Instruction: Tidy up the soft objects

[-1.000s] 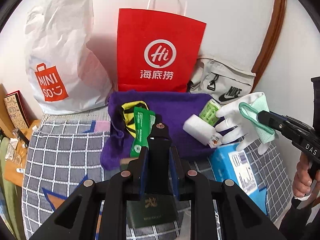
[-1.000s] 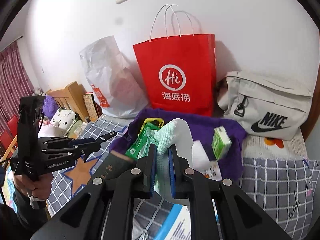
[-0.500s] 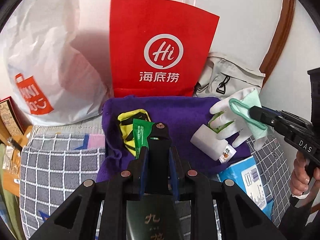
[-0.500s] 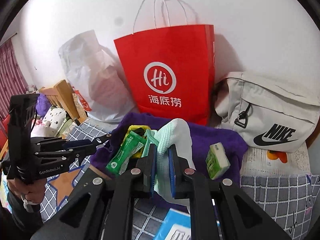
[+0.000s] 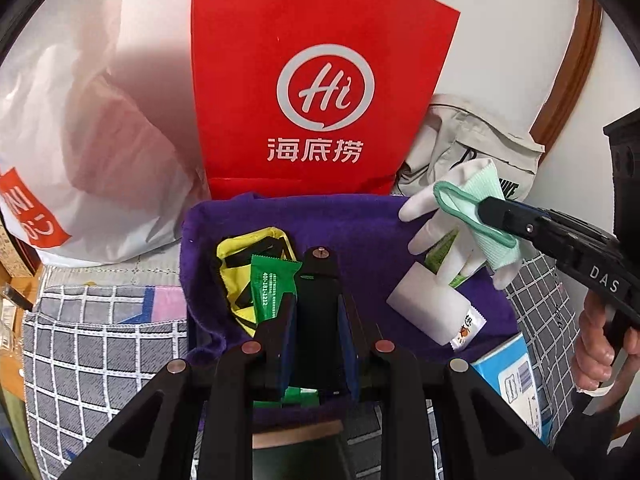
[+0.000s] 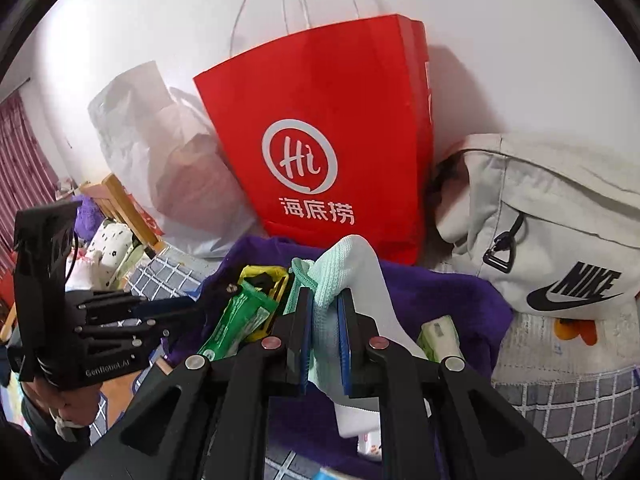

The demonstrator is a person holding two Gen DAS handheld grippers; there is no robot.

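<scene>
My right gripper point(image 6: 323, 296) is shut on a white and mint-green glove point(image 6: 360, 264). In the left wrist view that gripper point(image 5: 486, 208) holds the glove point(image 5: 472, 216) over the right end of a purple towel point(image 5: 340, 224). My left gripper point(image 5: 318, 300) is shut on a flat black object point(image 5: 320, 276) with a rivet at its tip, above the towel's front. On the towel lie a green packet point(image 5: 272, 284), a yellow and black pouch point(image 5: 240, 252), a white roll point(image 5: 424, 304) and a small green carton point(image 6: 440, 336).
A red paper bag point(image 5: 320, 60) stands against the wall behind the towel. A white plastic bag point(image 5: 80, 120) stands to its left and a beige Nike bag point(image 6: 540, 240) to its right. A blue box point(image 5: 512, 372) lies on the checked bedspread point(image 5: 100, 340).
Both grippers have moved forward and a little down toward the purple towel and the red bag, which look larger. Each keeps its grip on the same thing.
</scene>
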